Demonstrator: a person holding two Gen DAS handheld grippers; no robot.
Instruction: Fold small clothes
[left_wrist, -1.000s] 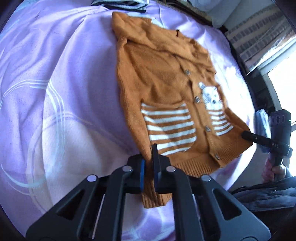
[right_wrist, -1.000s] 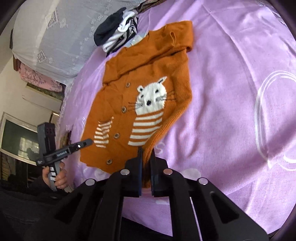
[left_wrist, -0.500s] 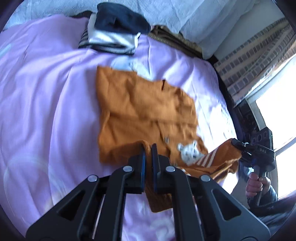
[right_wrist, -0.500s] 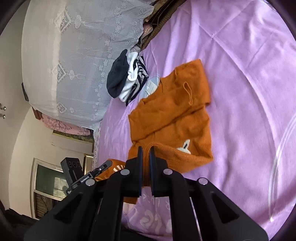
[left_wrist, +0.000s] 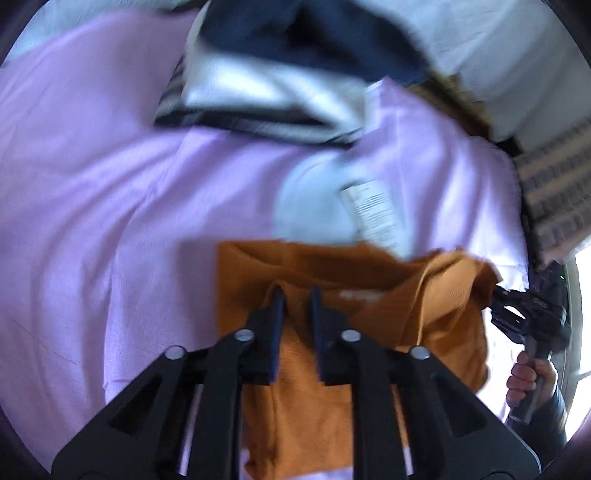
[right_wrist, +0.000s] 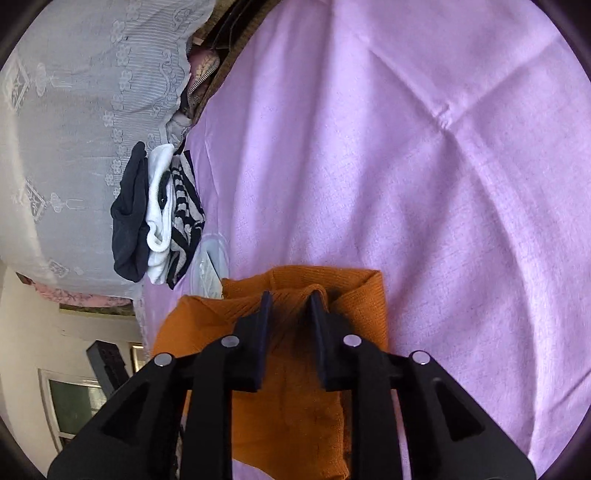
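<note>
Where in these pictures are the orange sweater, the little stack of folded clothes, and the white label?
orange sweater (right_wrist: 295, 424): right wrist view, on the knit below the fingers.
stack of folded clothes (right_wrist: 159, 221): right wrist view, on the white middle garment.
white label (left_wrist: 373, 206): left wrist view, on its printed face.

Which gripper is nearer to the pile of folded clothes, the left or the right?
Left. The pile lies straight ahead of the left gripper and looms large in its view. From the right gripper it sits off to the left and looks farther away.

A home bedroom: purple bedsheet (right_wrist: 388, 155) (creased), lace-covered bedding (right_wrist: 74, 110), window (right_wrist: 70, 406).
</note>
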